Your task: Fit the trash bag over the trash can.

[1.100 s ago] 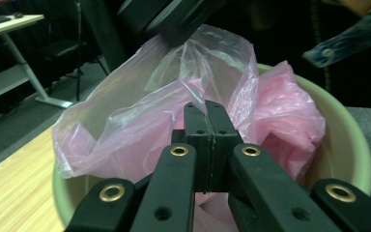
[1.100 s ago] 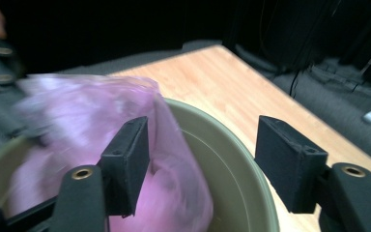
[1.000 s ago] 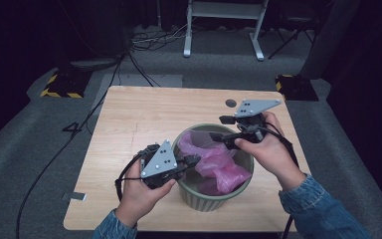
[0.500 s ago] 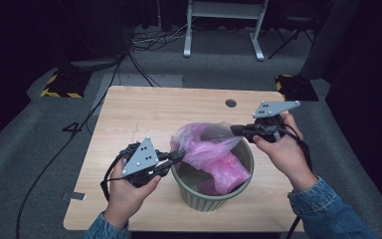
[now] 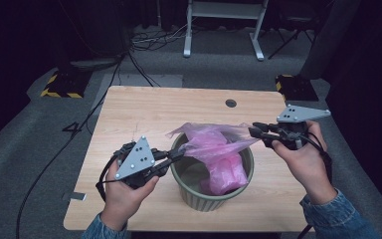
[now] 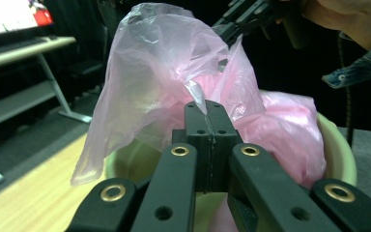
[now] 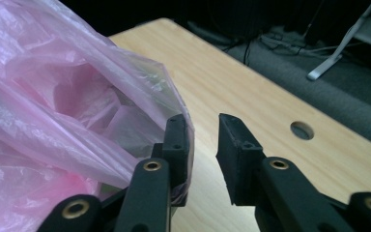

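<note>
Since the earlier frame, both hands had been drawn apart, and the pink bag point(image 5: 218, 149) had been stretched wider across the mouth of the green bin point(image 5: 214, 196), which stood near the front edge of the tabletop point(image 5: 149, 107). The left tongs point(image 5: 176, 155) were pressed together on a thin fold of the bag's edge, as was seen plainly in the left gripper view point(image 6: 207, 108), where the plastic was pinched right at the tips. The right tongs point(image 5: 254, 130) had just been opening; in the right gripper view their jaws were seen spread, with the film draped against the outside of one jaw and nothing pressed between them point(image 7: 203, 130). The bag's lower part was bunched inside the bin, while its upper edge was lifted above the rim. Several risks were judged from this. With no grip on the right side, that edge could be let slip back into the bin, and the opening would be lost. If the film were snagged on the right jaw and pulled further, the thin plastic could be torn. The left pinch was so close to the edge that a sideways tug might pull the fold free. A hard pull could also tip or drag the light bin across the tabletop.
</note>
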